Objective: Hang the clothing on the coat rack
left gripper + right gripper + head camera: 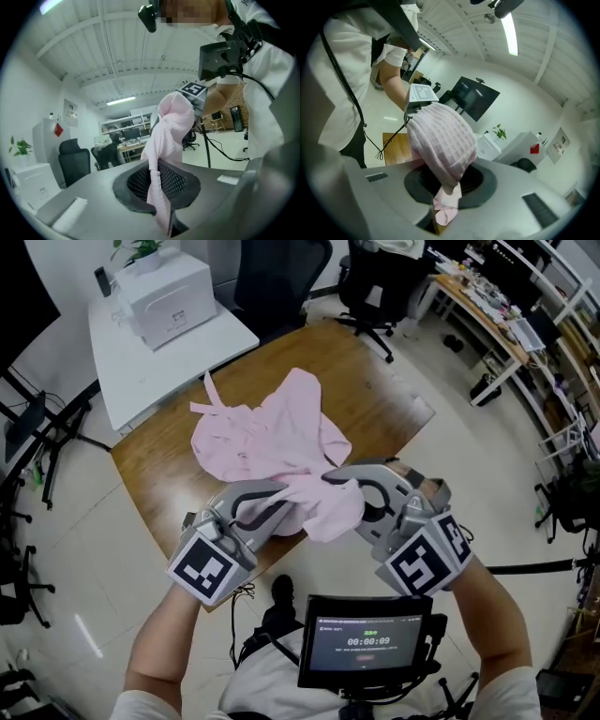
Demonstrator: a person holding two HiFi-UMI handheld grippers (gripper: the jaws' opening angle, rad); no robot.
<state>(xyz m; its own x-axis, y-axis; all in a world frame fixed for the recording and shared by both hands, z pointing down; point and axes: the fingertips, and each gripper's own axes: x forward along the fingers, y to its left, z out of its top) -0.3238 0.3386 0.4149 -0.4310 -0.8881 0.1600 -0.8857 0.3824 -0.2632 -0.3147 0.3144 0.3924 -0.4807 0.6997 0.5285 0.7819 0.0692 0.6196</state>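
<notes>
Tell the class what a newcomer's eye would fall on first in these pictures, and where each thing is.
First comes the pink garment, crumpled in the middle of the wooden table. At its near edge the left gripper and the right gripper each pinch a fold of the cloth. Further back, at upper left, a white box stands on a white table.

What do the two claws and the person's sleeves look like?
The left claw and the right claw are both grey, with curved arms and dark mesh pads. Each carries a cube with black-and-white square markers. The person wears short white sleeves.
</notes>
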